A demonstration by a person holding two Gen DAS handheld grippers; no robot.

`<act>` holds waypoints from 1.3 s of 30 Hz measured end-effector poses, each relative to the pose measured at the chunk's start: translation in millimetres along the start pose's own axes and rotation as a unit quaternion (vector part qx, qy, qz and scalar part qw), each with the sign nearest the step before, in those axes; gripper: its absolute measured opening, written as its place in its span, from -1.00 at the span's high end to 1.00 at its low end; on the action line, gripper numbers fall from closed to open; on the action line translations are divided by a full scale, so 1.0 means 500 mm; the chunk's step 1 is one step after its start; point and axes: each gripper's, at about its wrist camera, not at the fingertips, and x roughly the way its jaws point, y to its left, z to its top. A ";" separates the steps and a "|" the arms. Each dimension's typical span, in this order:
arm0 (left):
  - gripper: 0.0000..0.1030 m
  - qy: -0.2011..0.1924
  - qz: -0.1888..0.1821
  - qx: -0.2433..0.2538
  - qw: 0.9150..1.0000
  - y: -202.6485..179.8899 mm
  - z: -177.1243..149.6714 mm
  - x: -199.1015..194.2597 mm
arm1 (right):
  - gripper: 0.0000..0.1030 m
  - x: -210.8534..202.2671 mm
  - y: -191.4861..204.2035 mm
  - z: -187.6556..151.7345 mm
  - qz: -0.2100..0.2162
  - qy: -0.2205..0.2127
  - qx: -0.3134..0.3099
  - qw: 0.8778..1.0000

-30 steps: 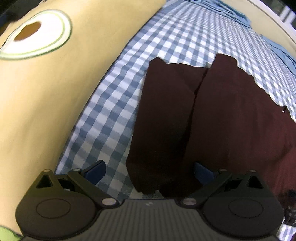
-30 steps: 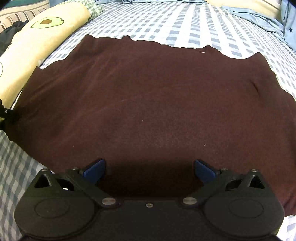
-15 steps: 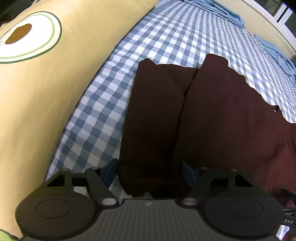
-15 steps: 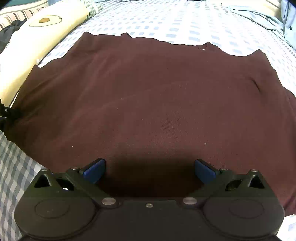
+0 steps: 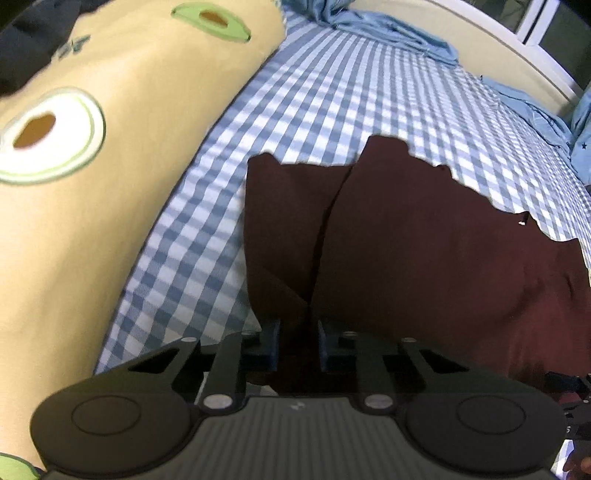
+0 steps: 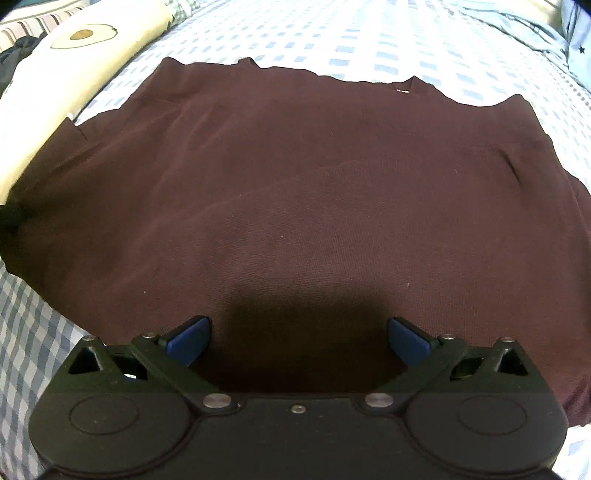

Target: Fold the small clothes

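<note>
Nearest in the left wrist view, the left gripper [image 5: 297,345] has its blue pads drawn narrow and still closing, with a bunched fold of the dark maroon shirt [image 5: 424,266] between them; the cloth rises in a ridge from the pads, so they look to be pinching it at the sleeve [image 5: 280,229] side. Nearest in the right wrist view, the right gripper [image 6: 297,341] stands with its pads wide apart over the shirt's [image 6: 295,192] near hem, its shadow falling on the cloth between them, and nothing is gripped. The shirt lies spread flat on the blue-and-white checked bedsheet [image 6: 332,40], its neckline on the far side and the sleeve lying at its left edge. Left of the shirt, a cream pillow [image 5: 92,166] printed with avocados runs alongside the sheet, just beside the sleeve. Farther off, crumpled light blue fabric [image 5: 391,31] lies along the far edge of the bed.
</note>
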 end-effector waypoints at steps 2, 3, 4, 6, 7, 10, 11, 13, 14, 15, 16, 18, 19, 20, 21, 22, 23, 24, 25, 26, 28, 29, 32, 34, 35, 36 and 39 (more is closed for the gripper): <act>0.63 -0.012 0.006 0.011 1.000 -0.018 0.004 -0.020 | -0.99 -0.006 -0.001 0.003 0.000 0.001 0.004 1.000; 0.65 -0.019 0.009 0.018 1.000 -0.029 0.007 -0.032 | -0.99 -0.011 -0.002 0.002 0.001 -0.002 0.004 1.000; 0.66 -0.025 0.011 0.024 0.999 -0.040 0.011 -0.043 | -0.99 -0.016 -0.003 0.000 0.002 -0.007 0.004 1.000; 0.67 -0.038 0.014 0.035 0.999 -0.062 0.019 -0.064 | -0.99 -0.030 -0.005 -0.004 0.007 -0.019 0.002 1.000; 0.68 -0.044 0.016 0.040 0.998 -0.074 0.023 -0.074 | -0.99 -0.036 -0.006 -0.005 0.009 -0.025 0.000 1.000; 0.74 -0.063 0.017 0.059 0.996 -0.116 0.036 -0.107 | -0.99 -0.059 -0.013 -0.010 0.010 -0.044 -0.005 0.999; 0.75 -0.069 0.015 0.065 0.995 -0.131 0.039 -0.118 | -0.99 -0.067 -0.019 -0.012 0.008 -0.050 -0.006 0.999; 0.85 -0.080 0.012 0.080 0.993 -0.168 0.047 -0.139 | -0.99 -0.081 -0.034 -0.015 0.006 -0.061 -0.006 0.998; 0.85 -0.083 0.009 0.088 0.993 -0.190 0.050 -0.147 | -0.99 -0.088 -0.045 -0.017 0.005 -0.066 -0.003 0.998; 0.88 -0.084 0.005 0.096 0.992 -0.210 0.051 -0.153 | -0.99 -0.095 -0.057 -0.018 0.004 -0.070 0.000 0.998; 0.89 -0.085 0.001 0.104 0.991 -0.231 0.052 -0.158 | -0.99 -0.101 -0.070 -0.021 0.003 -0.073 0.003 0.997; 0.90 -0.089 -0.005 0.128 0.988 -0.283 0.047 -0.162 | -0.99 -0.114 -0.100 -0.027 -0.004 -0.080 0.013 0.997; 0.91 -0.090 -0.005 0.141 0.986 -0.307 0.043 -0.158 | -0.99 -0.121 -0.119 -0.032 -0.008 -0.083 0.019 0.996; 0.91 -0.090 -0.006 0.153 0.984 -0.332 0.038 -0.153 | -0.99 -0.127 -0.136 -0.037 -0.012 -0.085 0.026 0.996; 0.91 -0.086 -0.008 0.162 0.983 -0.358 0.032 -0.143 | -0.99 -0.132 -0.154 -0.042 -0.016 -0.086 0.033 0.996; 0.91 -0.081 -0.011 0.169 0.982 -0.381 0.027 -0.130 | -0.99 -0.138 -0.174 -0.049 -0.021 -0.087 0.040 0.995; 0.91 -0.073 -0.013 0.174 0.982 -0.404 0.020 -0.116 | -0.99 -0.142 -0.192 -0.056 -0.025 -0.088 0.046 0.995; 0.92 -0.066 -0.017 0.177 0.982 -0.422 0.013 -0.107 | -0.99 -0.145 -0.205 -0.062 -0.029 -0.087 0.051 0.995; 0.92 -0.058 -0.025 0.177 0.982 -0.440 0.006 -0.095 | -0.99 -0.148 -0.220 -0.069 -0.034 -0.085 0.055 0.994; 0.93 -0.052 -0.035 0.175 0.983 -0.452 0.000 -0.088 | -0.99 -0.152 -0.236 -0.078 -0.040 -0.083 0.056 0.994; 0.93 -0.037 -0.053 0.176 0.982 -0.478 -0.016 -0.074 | -0.99 -0.158 -0.258 -0.091 -0.054 -0.081 0.051 0.994; 0.93 -0.033 -0.058 0.181 0.981 -0.489 -0.025 -0.068 | -0.99 -0.160 -0.271 -0.096 -0.061 -0.079 0.050 0.994; 0.90 -0.017 -0.061 0.191 0.980 -0.504 -0.051 -0.052 | -0.99 -0.162 -0.305 -0.102 -0.071 -0.073 0.053 0.993; 0.85 -0.009 -0.061 0.193 0.979 -0.503 -0.063 -0.054 | -0.99 -0.162 -0.323 -0.101 -0.073 -0.069 0.058 0.993; 0.81 -0.007 -0.066 0.190 0.980 -0.499 -0.065 -0.059 | -0.99 -0.162 -0.331 -0.098 -0.072 -0.068 0.062 0.993; 0.64 -0.003 -0.075 0.190 0.979 -0.497 -0.067 -0.064 | -0.99 -0.163 -0.337 -0.094 -0.069 -0.069 0.067 0.993; -0.09 -0.007 -0.077 0.212 0.974 -0.491 -0.080 -0.090 | -0.99 -0.158 -0.345 -0.068 -0.055 -0.077 0.079 0.992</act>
